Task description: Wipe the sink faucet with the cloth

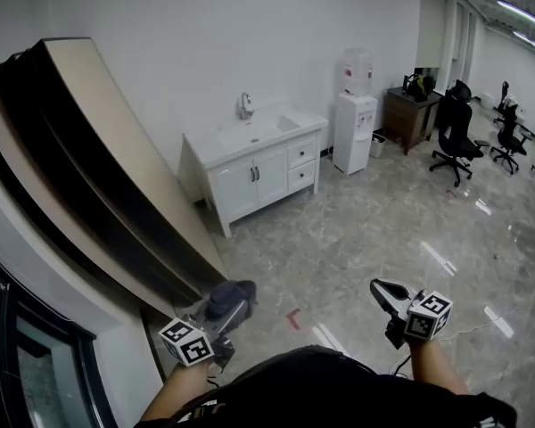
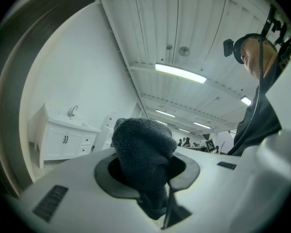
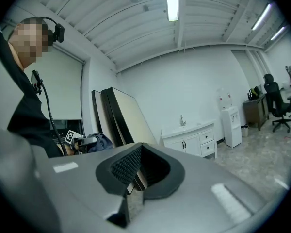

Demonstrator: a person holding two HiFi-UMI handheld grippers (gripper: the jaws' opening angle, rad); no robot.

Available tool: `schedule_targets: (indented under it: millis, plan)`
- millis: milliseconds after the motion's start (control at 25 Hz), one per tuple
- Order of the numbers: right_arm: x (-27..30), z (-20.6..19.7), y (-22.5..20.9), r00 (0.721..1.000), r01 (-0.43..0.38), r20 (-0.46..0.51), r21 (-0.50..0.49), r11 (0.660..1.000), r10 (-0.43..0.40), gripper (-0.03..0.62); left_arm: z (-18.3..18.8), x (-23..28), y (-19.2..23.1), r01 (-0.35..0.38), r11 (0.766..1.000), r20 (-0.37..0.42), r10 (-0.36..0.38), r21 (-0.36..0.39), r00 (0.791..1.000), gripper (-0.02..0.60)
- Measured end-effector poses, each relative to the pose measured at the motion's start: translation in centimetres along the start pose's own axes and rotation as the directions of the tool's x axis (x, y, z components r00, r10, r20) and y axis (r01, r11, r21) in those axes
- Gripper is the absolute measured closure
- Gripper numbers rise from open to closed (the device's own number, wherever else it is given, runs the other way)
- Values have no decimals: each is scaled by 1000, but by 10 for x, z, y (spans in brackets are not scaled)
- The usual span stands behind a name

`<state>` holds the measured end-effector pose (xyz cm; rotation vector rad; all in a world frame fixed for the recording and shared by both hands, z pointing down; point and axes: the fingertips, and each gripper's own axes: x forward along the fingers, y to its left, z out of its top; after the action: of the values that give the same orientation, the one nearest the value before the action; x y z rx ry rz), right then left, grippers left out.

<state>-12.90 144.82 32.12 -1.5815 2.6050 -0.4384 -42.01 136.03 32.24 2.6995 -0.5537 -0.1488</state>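
Note:
A chrome faucet (image 1: pixel 245 106) stands at the back of a white sink cabinet (image 1: pixel 254 169) against the far wall, several steps away from me. The faucet (image 2: pixel 73 111) is small in the left gripper view, and the faucet (image 3: pixel 182 120) is just as small in the right gripper view. My left gripper (image 1: pixel 234 306) is shut on a bunched dark grey cloth (image 2: pixel 141 152), low at the left of the head view. My right gripper (image 1: pixel 380 290) is shut with nothing between its fingers, held level at the lower right.
Large dark and beige boards (image 1: pixel 98 176) lean on the left wall beside me. A water dispenser (image 1: pixel 354 114) stands right of the cabinet, then a wooden desk (image 1: pixel 412 114) and black office chairs (image 1: pixel 455 132). Glossy tiled floor (image 1: pixel 366 239) lies between me and the sink.

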Motion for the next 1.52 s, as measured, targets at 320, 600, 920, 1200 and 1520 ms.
schedule_targets:
  millis: [320,600,920,1200,1520]
  plan:
    - [-38,-15,-62,999,36,-15,50,998,-35,593,-34,65,-24,48,999,-71,-49,-22,996,466]
    - [19,-11,-90,999,43,-32,47,998,-42,592,-22,101,41,73,996,-77,-76,-41,994,466]
    - [167,40,-100,996,87,-29,-28,996,-88,593,46,126,181,137,990,-81,-140,-37,987,466]
    - [273,63,-120,993,107,-46,-41,993,-109,593,100,150,287,153,988,-88,-154,-15,984,466]
    - [325,62,-210,994,94,-63,22,995,-92,592,94,214,345,111,993,-107,-116,-50,987,466]
